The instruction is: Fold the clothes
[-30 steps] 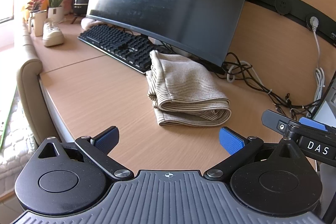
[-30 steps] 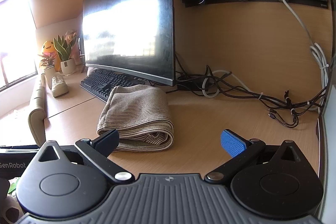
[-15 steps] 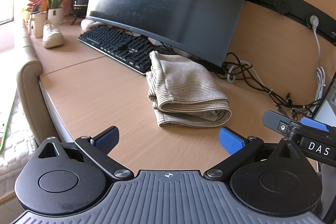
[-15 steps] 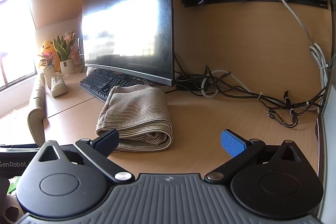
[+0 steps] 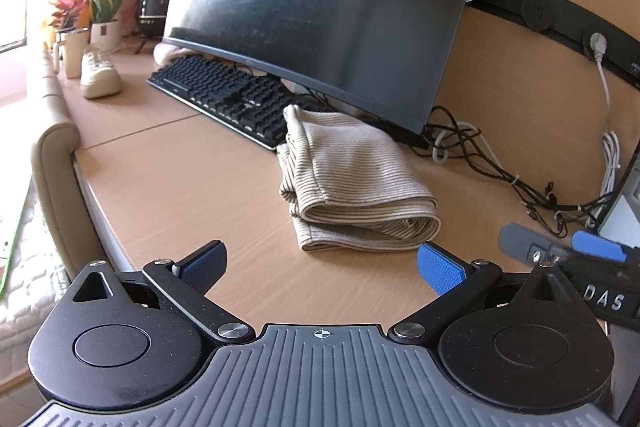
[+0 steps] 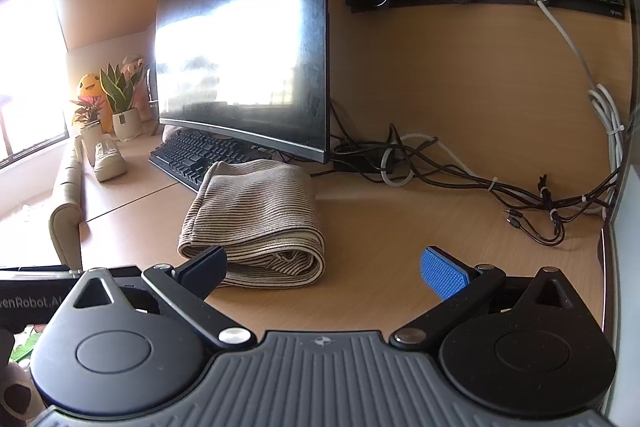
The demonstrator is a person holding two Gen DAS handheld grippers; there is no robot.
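Both the left gripper [image 5: 322,261] and the right gripper [image 6: 324,265] hung wide apart and empty, clear of the folded garment [image 5: 352,183] lying on the desk [image 5: 180,171] beside the keyboard [image 5: 224,95], its folding apparently finished

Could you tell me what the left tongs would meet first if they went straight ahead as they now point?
Probably the folded striped cloth on the desk: it lies straight ahead of the open left tongs, with bare wood between. Depth is uncertain.
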